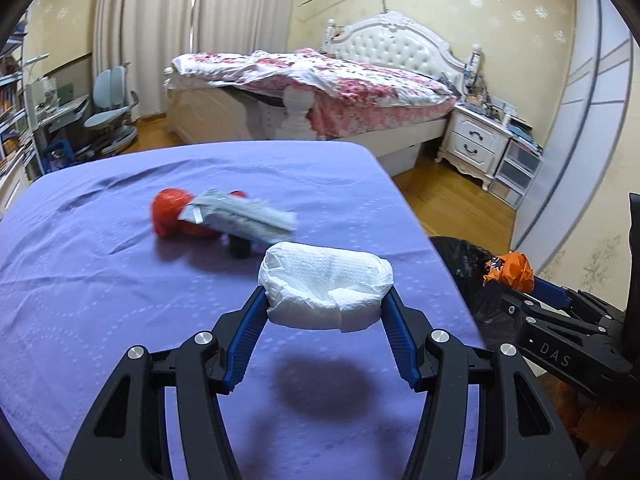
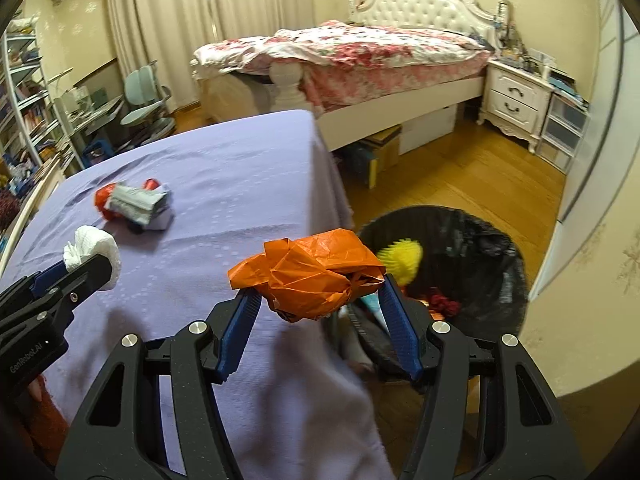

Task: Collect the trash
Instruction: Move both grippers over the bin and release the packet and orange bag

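The purple-covered table (image 1: pixel 120 300) fills the near ground with the black-lined trash bin (image 2: pixel 480 236) on the floor just past its right edge, and a red and grey heap of wrappers (image 1: pixel 216 216) lies uncollected further back on the cloth. The right gripper (image 2: pixel 320 284) is clenched on a crumpled orange wrapper (image 2: pixel 312 276), held level near the bin's near rim, so letting go here could drop it on the floor. The left gripper (image 1: pixel 326 298), level above the table, pinches a wadded white tissue (image 1: pixel 324 284) that looks soft enough to slip.
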Motion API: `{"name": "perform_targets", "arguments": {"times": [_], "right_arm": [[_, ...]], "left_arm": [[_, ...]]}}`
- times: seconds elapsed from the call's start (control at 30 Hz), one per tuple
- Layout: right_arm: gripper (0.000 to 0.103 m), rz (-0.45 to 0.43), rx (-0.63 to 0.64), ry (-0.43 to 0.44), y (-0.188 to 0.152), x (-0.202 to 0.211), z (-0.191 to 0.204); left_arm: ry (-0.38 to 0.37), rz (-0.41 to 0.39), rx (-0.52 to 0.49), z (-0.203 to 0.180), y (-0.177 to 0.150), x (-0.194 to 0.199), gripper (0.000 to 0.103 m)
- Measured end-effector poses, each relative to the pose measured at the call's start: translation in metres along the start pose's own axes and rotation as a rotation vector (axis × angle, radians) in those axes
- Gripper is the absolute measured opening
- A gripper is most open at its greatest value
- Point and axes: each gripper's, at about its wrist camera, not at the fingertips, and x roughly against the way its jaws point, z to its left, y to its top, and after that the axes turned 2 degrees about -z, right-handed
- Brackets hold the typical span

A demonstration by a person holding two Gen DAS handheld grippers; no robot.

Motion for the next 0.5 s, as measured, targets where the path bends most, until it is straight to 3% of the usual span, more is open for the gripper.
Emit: {"name": "perform_targets", "arguments": {"times": [0.5], "right_arm": [[0.059, -0.021, -0.105, -0.123, 0.01, -0.007, -0.095]], "left_arm": [[-0.092, 0.033, -0.107, -0.088, 0.018, -0.05, 0.058]]}}
